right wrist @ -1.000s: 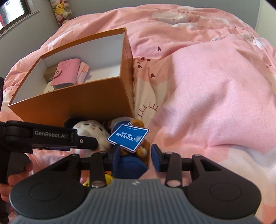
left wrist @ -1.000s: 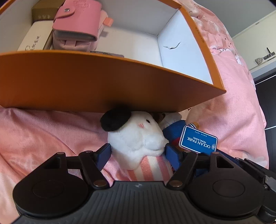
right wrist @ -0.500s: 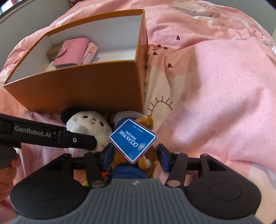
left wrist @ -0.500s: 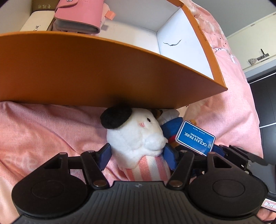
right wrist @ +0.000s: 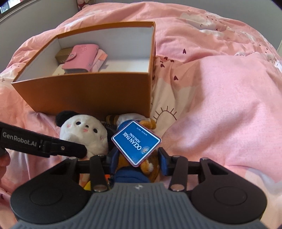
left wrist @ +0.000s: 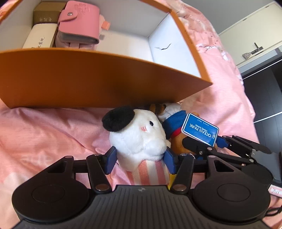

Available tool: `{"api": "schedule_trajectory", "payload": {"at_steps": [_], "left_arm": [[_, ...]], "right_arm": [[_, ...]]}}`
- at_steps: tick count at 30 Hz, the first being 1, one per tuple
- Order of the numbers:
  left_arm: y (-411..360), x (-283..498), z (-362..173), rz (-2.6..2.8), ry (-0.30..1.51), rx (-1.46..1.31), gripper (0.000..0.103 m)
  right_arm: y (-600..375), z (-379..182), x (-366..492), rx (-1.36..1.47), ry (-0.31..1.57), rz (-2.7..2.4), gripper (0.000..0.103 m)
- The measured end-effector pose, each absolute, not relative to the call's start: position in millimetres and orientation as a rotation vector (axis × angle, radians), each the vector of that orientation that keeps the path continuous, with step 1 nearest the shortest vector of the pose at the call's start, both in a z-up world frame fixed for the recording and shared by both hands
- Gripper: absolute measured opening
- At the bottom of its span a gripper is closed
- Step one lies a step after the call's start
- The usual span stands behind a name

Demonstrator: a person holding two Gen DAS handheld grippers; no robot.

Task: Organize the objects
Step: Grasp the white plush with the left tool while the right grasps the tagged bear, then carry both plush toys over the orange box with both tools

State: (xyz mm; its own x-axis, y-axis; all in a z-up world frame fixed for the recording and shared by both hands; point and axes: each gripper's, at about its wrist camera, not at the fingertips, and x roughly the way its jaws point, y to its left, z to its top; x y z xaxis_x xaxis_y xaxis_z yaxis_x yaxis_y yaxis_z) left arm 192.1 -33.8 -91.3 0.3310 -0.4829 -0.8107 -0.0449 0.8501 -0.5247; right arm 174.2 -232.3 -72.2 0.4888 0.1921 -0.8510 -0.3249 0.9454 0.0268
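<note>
A white plush toy [left wrist: 137, 133] with a black ear and a striped body lies on the pink duvet in front of an orange box [left wrist: 88, 79]. My left gripper [left wrist: 140, 160] is closing, and its blue pads touch both sides of the toy's neck. Beside it lies a brown plush toy [right wrist: 149, 163] in blue clothes with a blue Ocean Park tag [right wrist: 136, 142]. My right gripper [right wrist: 137, 158] straddles this toy. Its jaws are closing, and a thin gap shows at the right pad. In the right wrist view the white plush toy [right wrist: 84, 132] sits behind a finger [right wrist: 70, 149] of the left gripper.
The orange box [right wrist: 88, 91] holds a pink wallet [left wrist: 79, 24], a white case [left wrist: 38, 38] and a brown case [left wrist: 45, 15] at its left end; its right half is bare white floor. Pink duvet [right wrist: 220, 105] bulges up on the right. A hand [right wrist: 3, 163] shows at the left edge.
The left jaws have narrowed onto the white plush toy, and the left view now looks further into the box. The right jaws widened, then narrowed around the brown toy.
</note>
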Motion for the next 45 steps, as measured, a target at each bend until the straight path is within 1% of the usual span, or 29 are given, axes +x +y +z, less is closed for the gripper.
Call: {"api": "schedule_trajectory", "payload": {"at_steps": [8,14,22,28,35,40,45], "left_arm": [[-21,171,-61,-0.361,1.159,-0.506,0.063],[-10,158,-29,-0.406,1.084,-0.521,0.063],[3,164,4,-0.396,0.962,-0.535,0.063],[21,190,18,-0.363,0.911,-0.533,0.063],[39,239,28,-0.321,0.867,-0.502,0.063],[37,276,19,-0.327,0.881,-0.481,0.063],[27,309,-7,-0.299,0.942,-0.434,0.063]], "right_arm": [[-234,-32,156,-0.097,0.944,0.359,0.048],[-233,1,143,-0.084,0.871,0.384,0.048],[-230,36,142,-0.04,0.755,0.4,0.048],[-222,46,166,0.001,0.691,0.408,0.048],[-207,49,205,0.031,0.645,0.407,0.048],[-196,42,237,0.019,0.645,0.393,0.048],[-187,24,272,-0.033,0.677,0.375,0.048]]}}
